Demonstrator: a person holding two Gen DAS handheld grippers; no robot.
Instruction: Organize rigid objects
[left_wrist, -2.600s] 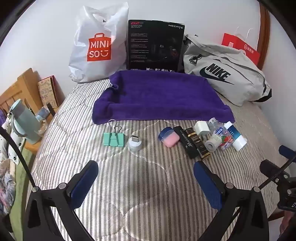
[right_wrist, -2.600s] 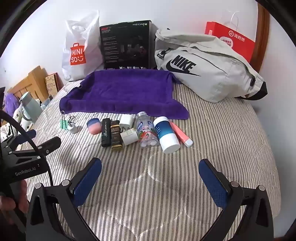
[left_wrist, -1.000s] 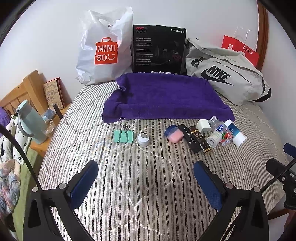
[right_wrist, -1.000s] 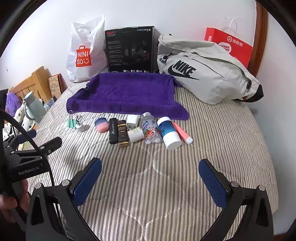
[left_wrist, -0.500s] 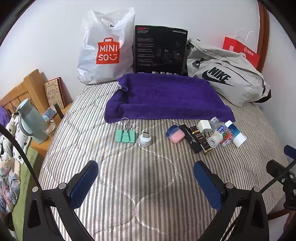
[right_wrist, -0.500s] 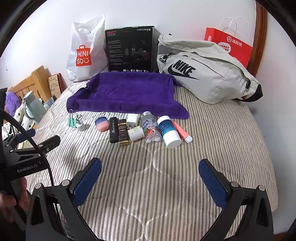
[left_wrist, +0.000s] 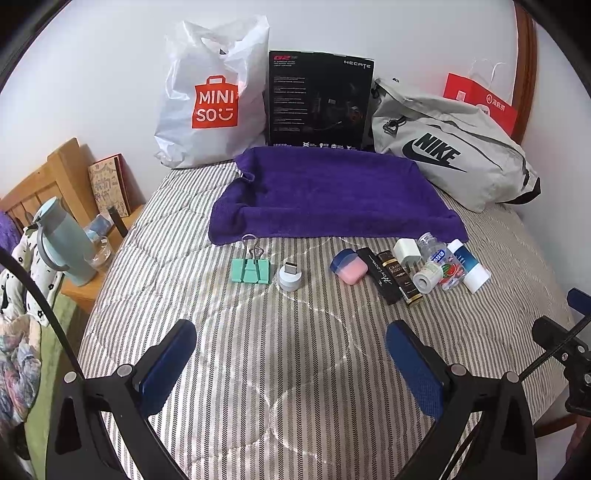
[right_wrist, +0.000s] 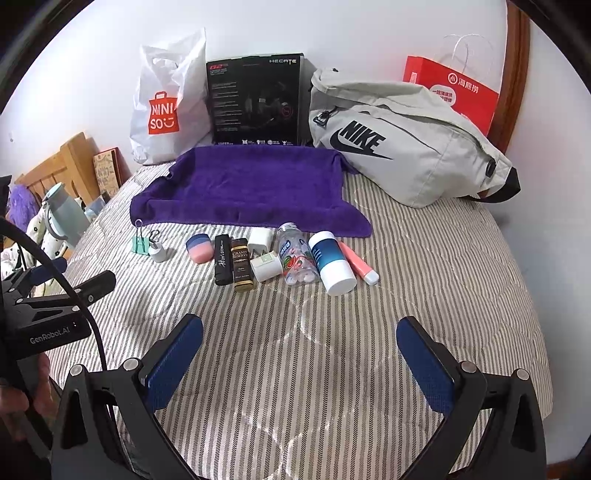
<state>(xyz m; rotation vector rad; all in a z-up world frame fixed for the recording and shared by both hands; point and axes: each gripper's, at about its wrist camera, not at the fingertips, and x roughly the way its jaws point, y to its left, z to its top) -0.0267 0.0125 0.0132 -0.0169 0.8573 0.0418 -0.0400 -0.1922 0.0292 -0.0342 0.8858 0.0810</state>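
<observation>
A row of small items lies on the striped bed in front of a purple towel (left_wrist: 332, 192) (right_wrist: 243, 184). From the left: a green binder clip (left_wrist: 251, 271) (right_wrist: 139, 243), a white USB plug (left_wrist: 290, 278) (right_wrist: 159, 253), a pink-and-blue case (left_wrist: 349, 267) (right_wrist: 199, 249), a black tube (right_wrist: 221, 264), a gold-labelled bottle (right_wrist: 242, 269), a white charger (right_wrist: 260, 238), a clear candy bottle (right_wrist: 295, 258), a blue-and-white bottle (right_wrist: 330, 264) and a pink tube (right_wrist: 358, 264). My left gripper (left_wrist: 291, 362) and right gripper (right_wrist: 301, 358) hover open over the near bedding, holding nothing.
A white shopping bag (left_wrist: 214, 99), a black box (left_wrist: 319, 99), a grey sling bag (right_wrist: 406, 147) and a red paper bag (right_wrist: 458, 88) stand against the wall behind the towel. A bedside stand at the left holds a teal flask (left_wrist: 62, 243). Bare striped bedding (right_wrist: 295, 332) lies between grippers and items.
Both grippers have drawn back slightly from the items, so the row looks a little farther away. Nothing on the bed has moved and both grippers stay open.
</observation>
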